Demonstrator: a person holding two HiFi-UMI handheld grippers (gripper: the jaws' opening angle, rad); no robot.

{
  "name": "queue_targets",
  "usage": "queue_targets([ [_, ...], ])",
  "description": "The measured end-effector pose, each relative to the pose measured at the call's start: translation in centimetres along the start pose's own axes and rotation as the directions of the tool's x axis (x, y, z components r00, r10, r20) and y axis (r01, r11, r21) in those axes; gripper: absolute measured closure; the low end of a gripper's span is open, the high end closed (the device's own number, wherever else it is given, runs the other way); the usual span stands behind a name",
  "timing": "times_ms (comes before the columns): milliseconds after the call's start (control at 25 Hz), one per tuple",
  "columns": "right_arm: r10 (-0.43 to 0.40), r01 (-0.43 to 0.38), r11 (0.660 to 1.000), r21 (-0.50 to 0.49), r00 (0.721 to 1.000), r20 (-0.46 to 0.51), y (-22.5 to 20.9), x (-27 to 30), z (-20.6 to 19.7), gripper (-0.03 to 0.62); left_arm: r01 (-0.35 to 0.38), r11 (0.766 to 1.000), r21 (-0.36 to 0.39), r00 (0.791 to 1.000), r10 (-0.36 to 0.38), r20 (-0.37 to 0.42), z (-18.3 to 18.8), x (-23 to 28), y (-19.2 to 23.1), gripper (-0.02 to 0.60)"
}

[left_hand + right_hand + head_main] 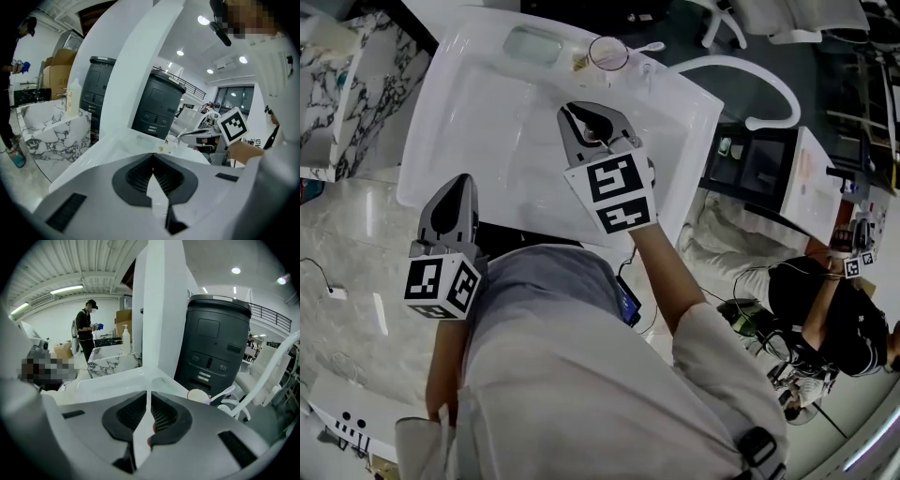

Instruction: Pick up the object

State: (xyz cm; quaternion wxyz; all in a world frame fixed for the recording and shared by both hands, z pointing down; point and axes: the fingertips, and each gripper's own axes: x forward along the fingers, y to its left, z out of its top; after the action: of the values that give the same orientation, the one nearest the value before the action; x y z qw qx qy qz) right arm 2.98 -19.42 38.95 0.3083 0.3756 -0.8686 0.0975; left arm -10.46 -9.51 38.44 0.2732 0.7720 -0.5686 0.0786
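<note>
My right gripper [585, 112] [149, 393] hangs over the middle of the white table [478, 122], its jaws a narrow slit apart and so open. A small brownish thing [151, 440] shows low in that slit; I cannot tell what it is. Beyond the tips, at the table's far edge, stands a clear glass cup [608, 52] [199, 395] with a white spoon [649, 47] [226, 392] beside it. My left gripper [461, 180] [153, 155] is held at the table's near left edge, shut and empty.
A shallow rectangular recess [532, 45] and some yellowish crumbs [579, 62] lie near the cup. Marble counters [337, 84] stand to the left, a black bin [215, 343] behind the table, a white chair [769, 89] to the right. A person [834, 309] works at the far right.
</note>
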Motion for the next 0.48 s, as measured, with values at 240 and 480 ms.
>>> queue_targets([
  [240,0.008,-0.009,1.000,-0.018,1.000,-0.019,0.3,2.2,0.6,0.562,0.031,0.999,-0.010,0.999,-0.031,-0.019,-0.3,0.5,0.7,0.581],
  [480,0.002,-0.004,0.999,-0.042,0.999,-0.033,0.0,4.1,1.3,0.561,0.038,0.999,-0.015,0.998,-0.038,-0.040,-0.6,0.7,1.4,0.581],
])
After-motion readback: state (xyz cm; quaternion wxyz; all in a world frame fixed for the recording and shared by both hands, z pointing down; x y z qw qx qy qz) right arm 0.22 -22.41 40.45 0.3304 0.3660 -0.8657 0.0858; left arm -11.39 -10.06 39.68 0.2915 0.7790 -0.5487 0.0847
